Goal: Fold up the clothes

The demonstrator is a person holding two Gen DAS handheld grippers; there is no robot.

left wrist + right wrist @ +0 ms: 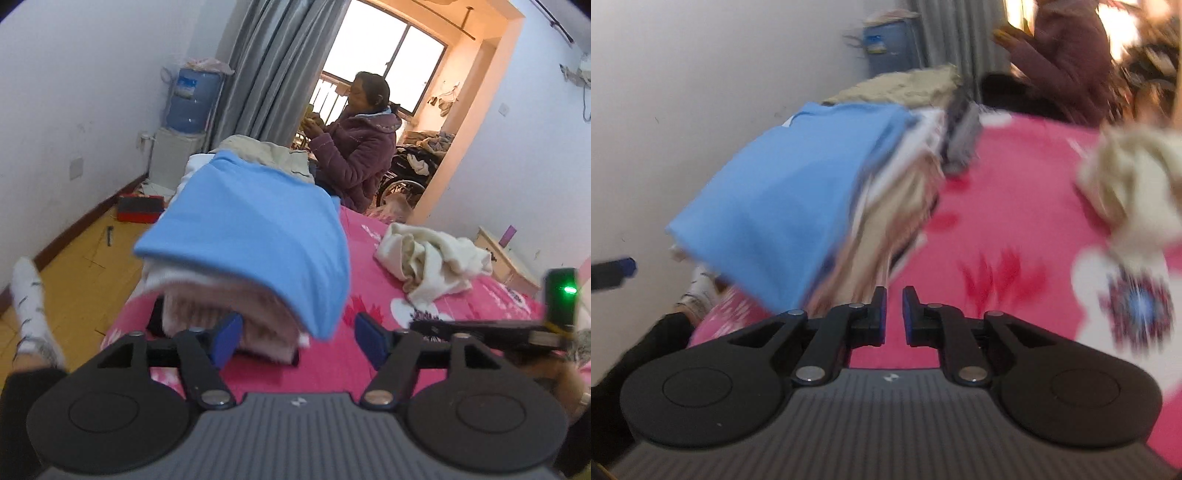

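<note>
A: Where do the clothes lie?

B: On the bed [369,258], under its pink flowered cover. A stack of folded clothes [229,288] sits at the left edge with a blue garment [243,229] laid flat on top. A crumpled cream garment [432,258] lies apart, further right and deeper onto the bed.

A: And the tools?

B: The left tool [299,332] is spread wide and holds nothing, its left pad just at the stack's near end. The right tool [894,314] has its jaws drawn nearly together, a thin gap between them, with only bedcover showing through.

A: Which one is nearer the cream piece?

B: By my reading, the right. From it the piece lies ahead and to the right, while the stack lies ahead to the left, its long axis running away from the tool. The left tool faces the stack head-on.

A: Do the views differ?

B: The left view is sharper; it shows the cream piece's rumpled folds and the right tool crossing its lower right corner. The right view is smeared, yet shows the stack's layered side.
</note>
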